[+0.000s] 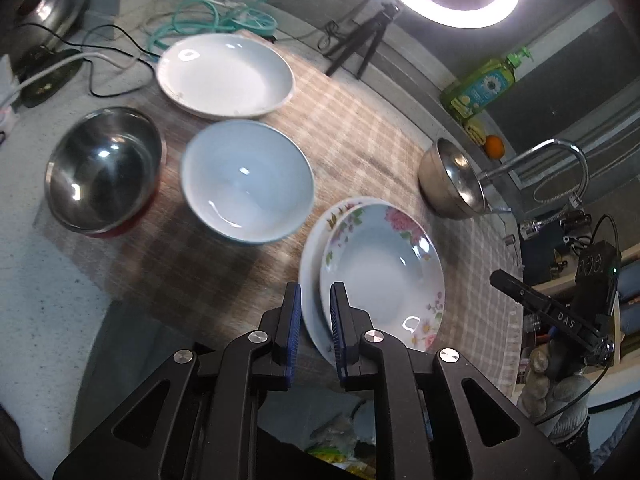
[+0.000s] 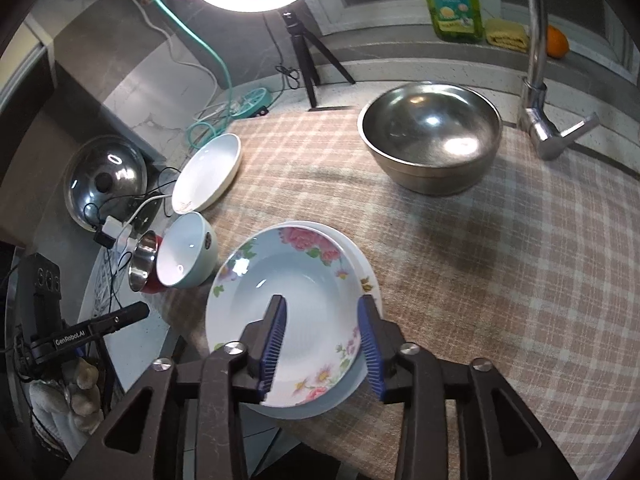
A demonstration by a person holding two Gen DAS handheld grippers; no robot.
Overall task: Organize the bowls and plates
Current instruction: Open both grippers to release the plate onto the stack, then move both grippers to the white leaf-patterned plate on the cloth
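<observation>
The left gripper (image 1: 315,312) is seen narrowly parted astride the near rim of the stacked floral plate (image 1: 382,270), the right gripper (image 2: 322,332) is spread wide above that plate, and the pale blue bowl (image 1: 246,180) is placed just beside it on the checked cloth (image 1: 360,132).

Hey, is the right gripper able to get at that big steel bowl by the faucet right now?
Probably yes. The right gripper is open over the floral plate, holding nothing, and only bare checked cloth lies between it and the steel bowl.
</observation>
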